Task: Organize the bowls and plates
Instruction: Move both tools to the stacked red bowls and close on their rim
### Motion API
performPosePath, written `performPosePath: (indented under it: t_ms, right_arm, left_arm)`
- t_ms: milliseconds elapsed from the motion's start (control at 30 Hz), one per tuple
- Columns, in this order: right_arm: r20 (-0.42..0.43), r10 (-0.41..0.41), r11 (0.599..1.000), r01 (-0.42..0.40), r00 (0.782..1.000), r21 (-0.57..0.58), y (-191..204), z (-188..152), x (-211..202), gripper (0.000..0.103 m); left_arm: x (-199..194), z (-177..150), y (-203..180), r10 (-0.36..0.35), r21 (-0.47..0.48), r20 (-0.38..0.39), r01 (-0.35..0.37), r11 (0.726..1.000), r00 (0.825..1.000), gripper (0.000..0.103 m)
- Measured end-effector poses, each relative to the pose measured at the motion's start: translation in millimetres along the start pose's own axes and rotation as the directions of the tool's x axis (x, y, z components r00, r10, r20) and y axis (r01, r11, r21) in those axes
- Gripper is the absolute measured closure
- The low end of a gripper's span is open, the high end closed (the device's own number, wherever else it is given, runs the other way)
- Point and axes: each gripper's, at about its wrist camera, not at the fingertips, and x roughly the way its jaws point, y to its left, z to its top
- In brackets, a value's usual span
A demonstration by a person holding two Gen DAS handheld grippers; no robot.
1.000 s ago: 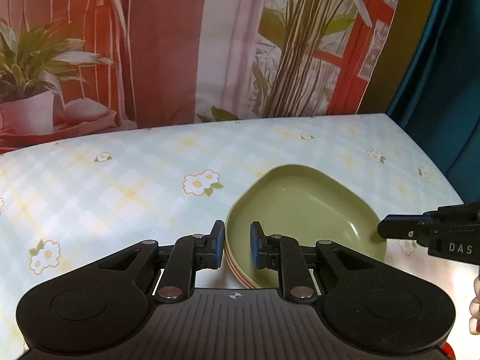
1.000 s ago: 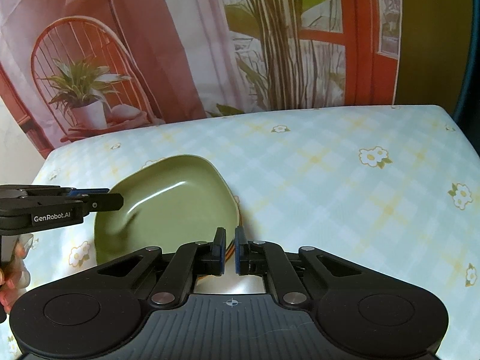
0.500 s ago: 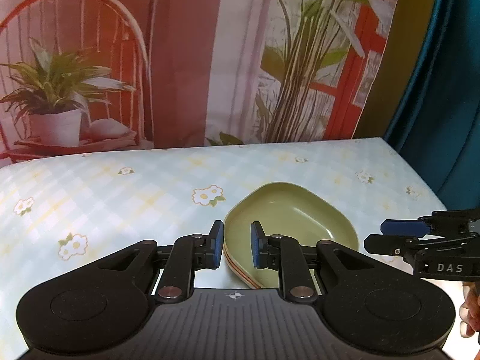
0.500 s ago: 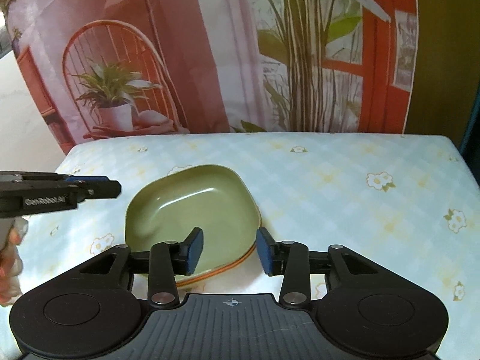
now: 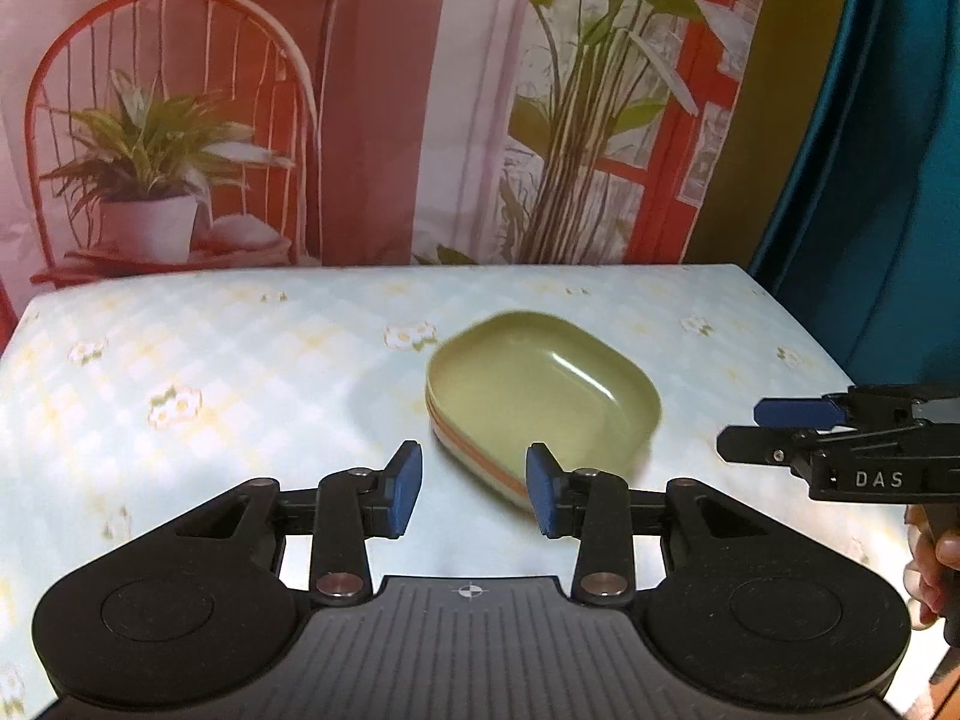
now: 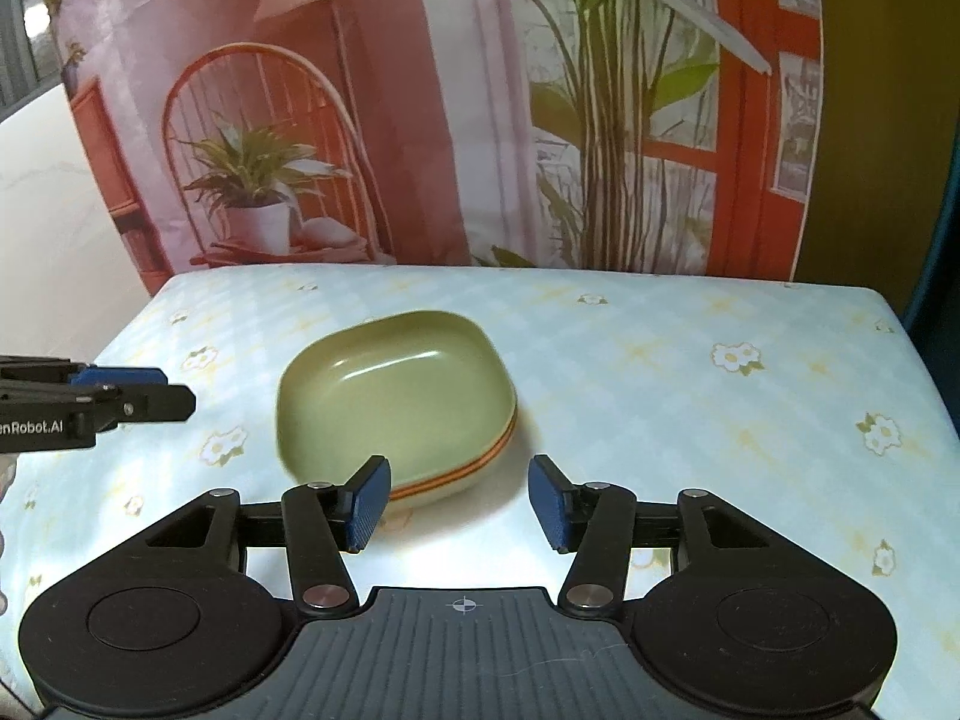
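Green plates point(image 5: 540, 402) released; both tongs point(image 5: 473, 489) point(image 6: 459, 501) seemingly opened, withdrawn.

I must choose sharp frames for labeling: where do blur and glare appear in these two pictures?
Left wrist view: the green bowl and tablecloth flowers are smeared by motion, and a bright streak marks the bowl's inside. Right wrist view: bowl rim slightly soft, flowers sharper, pale glare on the tablecloth before the claw.

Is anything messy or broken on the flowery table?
Nothing stands out. The green dish sits level on a neat stack on the table, with no spill or crack visible. Both grippers' jaws are open, apart from it.
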Motion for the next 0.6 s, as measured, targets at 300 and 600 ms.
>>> performPosePath:
  t_ms: [300,600]
  right_arm:
    - [0.004,0.036,0.999,-0.036,0.999,-0.020,11,-34,-24,0.055]
    - [-0.008,0.069,0.997,-0.070,0.998,-0.022,24,-62,-39,0.055]
  left_arm:
    - [-25,-33,-15,-0.049,-0.044,-0.005,0.049,0.998,0.999,0.063]
    - [-26,-63,-30,-0.123,-0.064,-0.057,0.120,0.991,0.991,0.063]
